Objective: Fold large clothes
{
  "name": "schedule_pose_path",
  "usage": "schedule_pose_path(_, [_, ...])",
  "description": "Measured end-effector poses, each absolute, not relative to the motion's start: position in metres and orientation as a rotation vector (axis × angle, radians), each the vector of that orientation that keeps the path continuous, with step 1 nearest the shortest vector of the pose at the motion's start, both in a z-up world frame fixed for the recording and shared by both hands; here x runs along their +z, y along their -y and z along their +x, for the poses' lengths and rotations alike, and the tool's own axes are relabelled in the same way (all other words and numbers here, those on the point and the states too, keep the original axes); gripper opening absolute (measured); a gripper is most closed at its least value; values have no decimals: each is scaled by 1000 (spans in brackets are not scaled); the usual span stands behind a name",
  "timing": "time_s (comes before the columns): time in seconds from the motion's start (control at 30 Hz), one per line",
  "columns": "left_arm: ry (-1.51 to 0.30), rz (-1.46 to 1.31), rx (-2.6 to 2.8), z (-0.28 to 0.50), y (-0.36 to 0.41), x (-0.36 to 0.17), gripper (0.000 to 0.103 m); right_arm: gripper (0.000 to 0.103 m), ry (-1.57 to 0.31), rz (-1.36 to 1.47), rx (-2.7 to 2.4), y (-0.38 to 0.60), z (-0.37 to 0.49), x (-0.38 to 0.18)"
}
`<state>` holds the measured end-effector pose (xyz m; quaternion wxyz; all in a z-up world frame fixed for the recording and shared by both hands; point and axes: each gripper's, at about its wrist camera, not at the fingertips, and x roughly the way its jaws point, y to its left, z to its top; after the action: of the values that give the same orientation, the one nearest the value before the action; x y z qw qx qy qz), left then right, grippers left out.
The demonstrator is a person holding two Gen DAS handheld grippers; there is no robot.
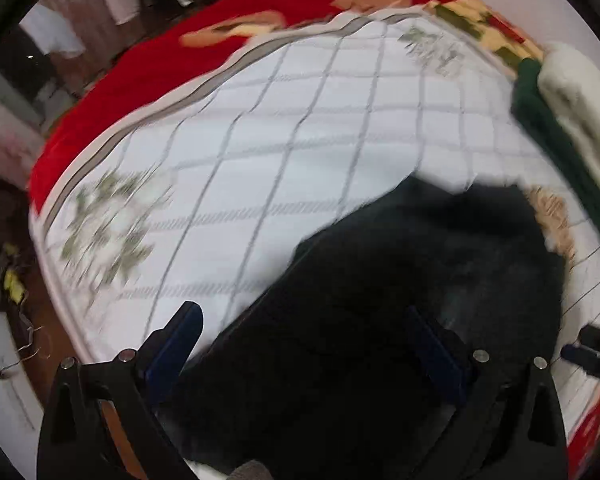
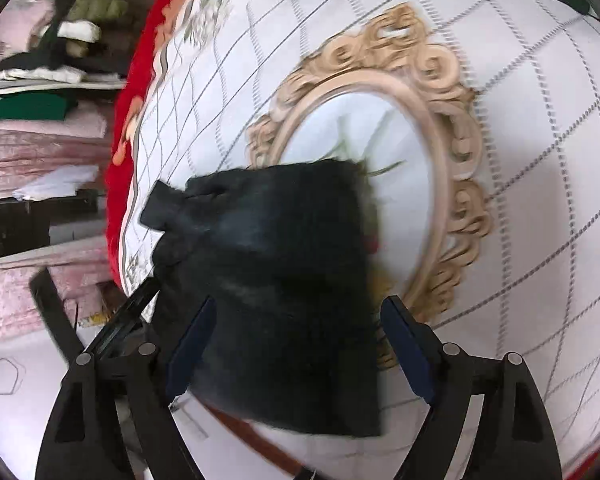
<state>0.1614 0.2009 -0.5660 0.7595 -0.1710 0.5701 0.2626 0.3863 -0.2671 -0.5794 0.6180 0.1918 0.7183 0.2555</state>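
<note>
Black cloth, a folded garment point(image 2: 276, 280), lay on the bed's white quilted cover point(image 2: 520, 200), and every place below is told from that garment. In the right wrist view it lay over the lower left part of a beige ornate oval printed on the cover point(image 2: 440, 120), with a small flap jutting from its upper left corner toward the red blanket point(image 2: 120, 168) at the bed's edge.

The right gripper point(image 2: 300, 344) stood with its jaws spread wide, one blue-padded finger on each side of the garment's near half; the garment filled the gap between them and stretched away beyond the tips. Whether the pads touched the cloth could not be told through the blur.

In the left wrist view the same black garment point(image 1: 380, 300) filled the lower middle of the frame. The left gripper point(image 1: 300, 340) was also wide apart: its left finger point(image 1: 176, 340) stood clear of the cloth's left edge, over the white cover point(image 1: 260, 140), while its right finger lay against the dark fabric. It gripped nothing that could be seen.

Beyond the garment's far right, a dark green item point(image 1: 540, 120) and a cream fluffy one point(image 1: 580, 100) lay side by side on the bed. Behind the garment, past the cover's far edge, ran the red blanket point(image 1: 160, 60) with its tan pattern.
</note>
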Motion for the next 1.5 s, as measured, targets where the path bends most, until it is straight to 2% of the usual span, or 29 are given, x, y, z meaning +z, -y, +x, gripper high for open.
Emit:
schedule_pose_path(0.1, [-1294,-375,577,150,-197,-598,103,86,-1707,597,719,275,383,-629])
schedule_pose_path(0.23, [-1271,-297,559,160,-192,-605,103,87,-1713,697,921,251,385,-667])
schedule_pose_path(0.33, [-1261,-341,566,163,-203,-608,103,88,-1730,723,992,230,390,-667])
schedule_pose_path(0.47, [-1247,-394,551,161,-214,-610,103,87,-1639,1058,1231,246,399,-649])
schedule_pose_path(0.53, [-1246,-397,539,161,-214,-611,103,87,-1641,1019,1203,247,402,-652])
schedule_pose_path(0.63, [-1253,-395,532,161,-213,-609,103,86,-1789,734,1025,227,397,-678])
schedule_pose_path(0.67, [-1253,-404,541,161,-215,-606,103,86,-1778,710,1020,225,398,-677])
schedule_pose_path(0.73, [-1236,-453,587,144,-219,-591,103,68,-1768,742,996,227,401,-671])
schedule_pose_path(0.8, [-1176,-461,684,116,-223,-565,103,61,-1734,899,987,238,395,-667])
schedule_pose_path(0.9, [-1098,-578,790,62,-231,-544,103,60,-1698,955,1025,249,380,-662])
schedule_pose_path(1.07, [-1054,-997,727,26,-242,-582,103,73,-1728,1037,893,262,378,-697])
schedule_pose_path(1.13, [-997,-1116,655,29,-240,-596,103,83,-1729,1028,877,258,380,-695])
schedule_pose_path(1.23, [-940,-1113,625,44,-233,-603,101,94,-1716,1020,836,262,383,-687])
schedule_pose_path(1.3, [-920,-1077,643,54,-233,-602,101,95,-1722,994,819,248,380,-690])
schedule_pose_path(1.37, [-867,-1037,654,58,-235,-592,90,92,-1719,959,814,242,377,-686])
schedule_pose_path(1.43, [-848,-994,664,63,-237,-583,37,72,-1700,904,802,237,373,-682])
schedule_pose_path(1.47, [-851,-984,650,65,-238,-580,34,68,-1686,938,806,238,371,-679])
schedule_pose_path(1.5, [-842,-976,640,65,-239,-575,32,60,-1680,981,811,240,371,-676])
